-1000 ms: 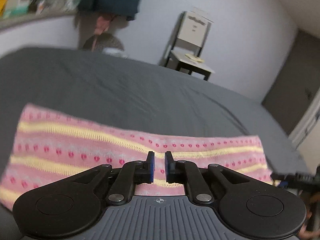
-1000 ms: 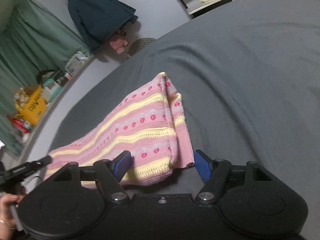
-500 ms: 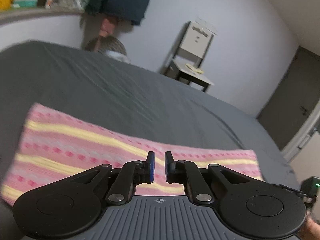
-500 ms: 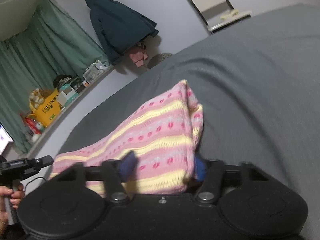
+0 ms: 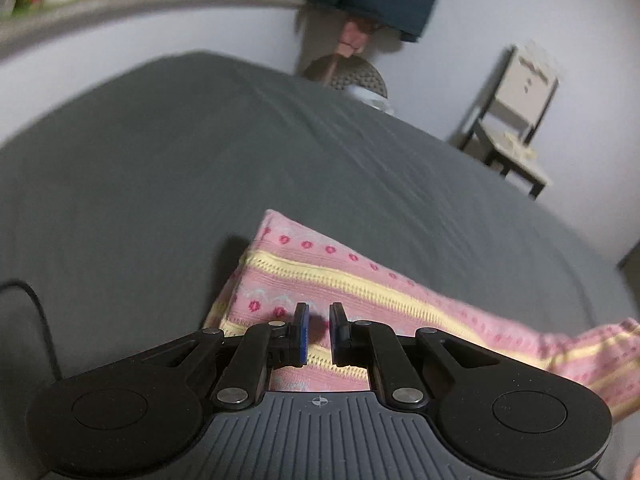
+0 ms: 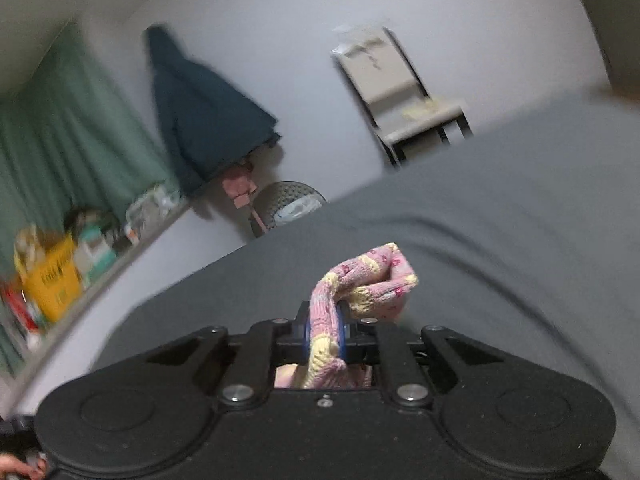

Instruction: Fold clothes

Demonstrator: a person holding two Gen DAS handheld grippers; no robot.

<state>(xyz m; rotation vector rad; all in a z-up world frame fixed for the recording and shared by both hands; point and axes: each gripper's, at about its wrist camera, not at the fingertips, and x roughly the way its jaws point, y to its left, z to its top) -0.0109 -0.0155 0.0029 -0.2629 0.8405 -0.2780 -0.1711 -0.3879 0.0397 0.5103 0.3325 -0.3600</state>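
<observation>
Your right gripper point(image 6: 325, 334) is pinching a bunched end of the pink-and-yellow knit garment point(image 5: 360, 280), lifted above the grey bed point(image 5: 160, 168). Your left gripper point(image 5: 318, 334) hovers over the garment's other end on the bed, jaws narrowly parted, gripping nothing. A chair point(image 5: 516, 116) stands beyond the bed.

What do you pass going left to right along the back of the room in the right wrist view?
Green curtain → yellow box on the ledge → dark blue hanging coat → round woven basket → pale wooden chair.
</observation>
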